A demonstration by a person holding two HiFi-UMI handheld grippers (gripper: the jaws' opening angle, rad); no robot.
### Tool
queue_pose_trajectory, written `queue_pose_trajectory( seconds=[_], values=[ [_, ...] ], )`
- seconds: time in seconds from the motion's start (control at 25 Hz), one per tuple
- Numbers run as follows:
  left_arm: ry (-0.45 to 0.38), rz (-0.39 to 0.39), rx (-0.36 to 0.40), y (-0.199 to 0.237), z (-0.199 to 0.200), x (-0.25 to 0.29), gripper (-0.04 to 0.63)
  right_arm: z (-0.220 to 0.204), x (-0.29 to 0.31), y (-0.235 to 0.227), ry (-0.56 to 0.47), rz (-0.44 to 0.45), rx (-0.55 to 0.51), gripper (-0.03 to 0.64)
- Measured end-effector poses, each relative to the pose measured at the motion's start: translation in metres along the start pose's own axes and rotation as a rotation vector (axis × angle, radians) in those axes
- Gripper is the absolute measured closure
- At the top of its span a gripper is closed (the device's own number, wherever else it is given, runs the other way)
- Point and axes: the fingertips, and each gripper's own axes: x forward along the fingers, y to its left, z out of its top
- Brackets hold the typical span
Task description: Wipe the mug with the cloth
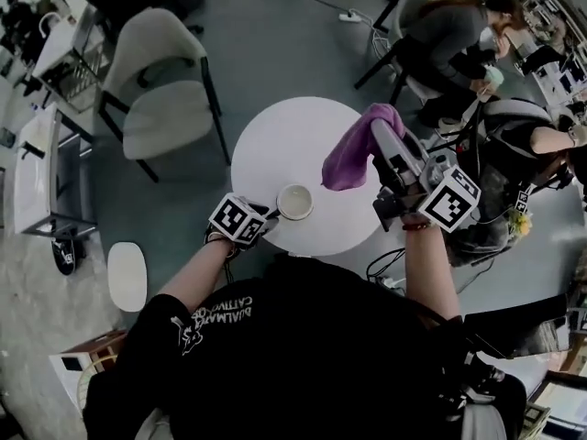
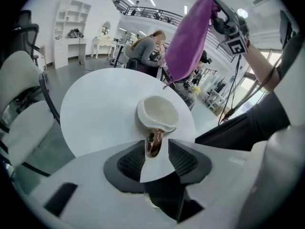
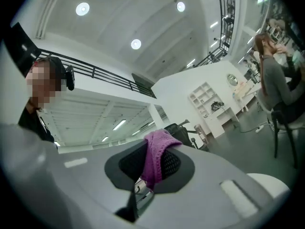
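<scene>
the left gripper (image 2: 156, 151) has its jaws spread, with the handle (image 2: 153, 144) loose between them, so the mug (image 2: 157, 112) sits unheld toward the table's (image 2: 95, 109) near edge. a wiping push could slide or tip it. the right gripper (image 3: 157, 152) pinches the cloth (image 3: 159, 140), raised and hanging, and a thin bite might slip.

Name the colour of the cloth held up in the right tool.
Purple. The purple knitted cloth shows best in the left gripper view.
</scene>
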Motion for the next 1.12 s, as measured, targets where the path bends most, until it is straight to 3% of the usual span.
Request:
queue_pose_trajectory(
  seconds=[0.2, 0.44, 0.64, 0.76, 0.92, 1.12],
  values=[
    [-0.043, -0.011, -0.015, 0.005, 0.003, -0.016, 0.436, 0.023, -0.015, 0.029, -0.1, 0.006, -0.004, 0.591],
    [-0.235, 0.066, 0.051, -0.033, 0.022, -0.085, 0.445, 0.048, -0.035, 0.129, -0.209, 0.074, -0.028, 0.591],
    [-0.643, 0.018, 0.1, -0.102, 0.082, -0.186, 0.517, 0.044, -0.044, 0.184, -0.241, 0.056, 0.009, 0.591],
    [-0.805, -0.039, 0.187, -0.164, 0.111, -0.251, 0.594, 0.035, -0.05, 0.204, -0.202, 0.023, 0.049, 0.591],
    [-0.847, -0.003, 0.311, -0.205, 0.118, -0.298, 0.597, 0.022, -0.054, 0.215, -0.168, 0.0, 0.07, 0.589],
    [-0.888, -0.035, 0.253, -0.223, 0.091, -0.315, 0.597, -0.02, -0.057, 0.226, -0.059, -0.057, 0.028, 0.591]
  ],
)
